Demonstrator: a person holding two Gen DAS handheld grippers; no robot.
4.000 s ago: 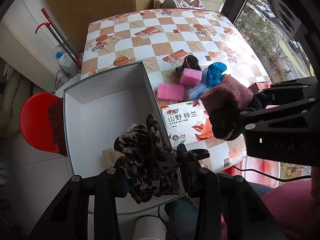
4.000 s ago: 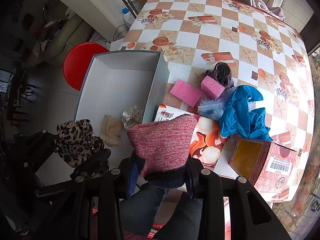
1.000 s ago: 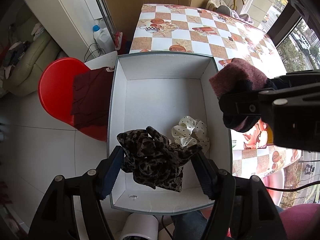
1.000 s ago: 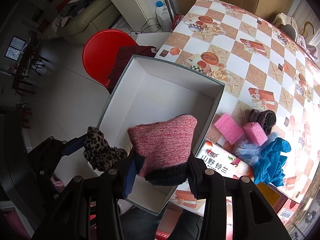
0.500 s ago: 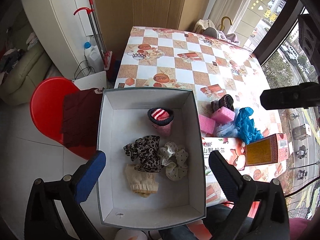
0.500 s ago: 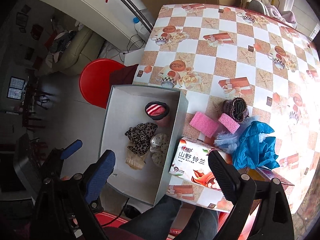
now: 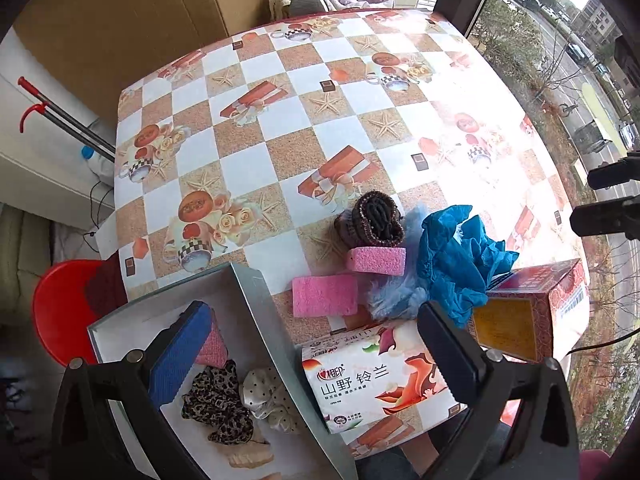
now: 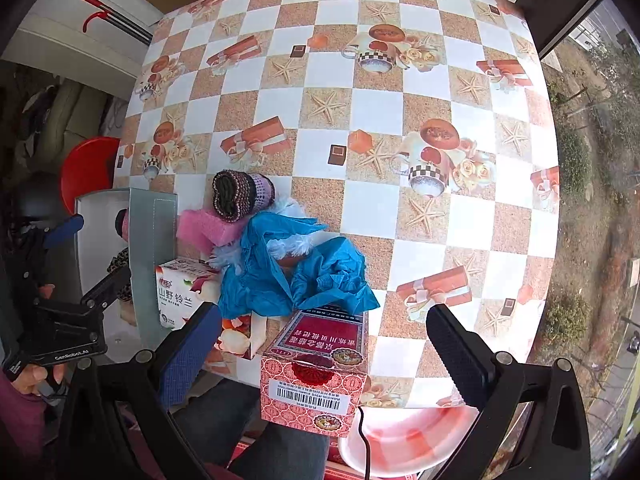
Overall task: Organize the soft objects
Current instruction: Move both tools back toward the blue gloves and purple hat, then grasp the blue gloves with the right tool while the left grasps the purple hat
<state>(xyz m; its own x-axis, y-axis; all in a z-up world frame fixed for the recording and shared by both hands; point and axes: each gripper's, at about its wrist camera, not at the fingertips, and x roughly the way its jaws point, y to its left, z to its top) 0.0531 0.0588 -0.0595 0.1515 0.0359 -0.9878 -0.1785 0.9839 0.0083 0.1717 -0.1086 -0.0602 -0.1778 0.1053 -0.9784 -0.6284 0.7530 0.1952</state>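
Both tongs, left gripper (image 7: 316,344) and right gripper (image 8: 324,344), hang spread and empty. Ahead lie sponges (image 7: 325,294) and probably a rolled sock (image 7: 374,220); the box (image 7: 256,304) sits left. Next: descend, pinch one.

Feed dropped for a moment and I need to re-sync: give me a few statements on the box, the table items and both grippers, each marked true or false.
1. Both the left gripper and right gripper are open and empty. True.
2. The leopard-print scrunchie lies inside the white box. True.
3. Both pink sponges are already in the box. False: they lie on the table.
4. The blue cloth is in the box. False: it is on the table beside the red carton.
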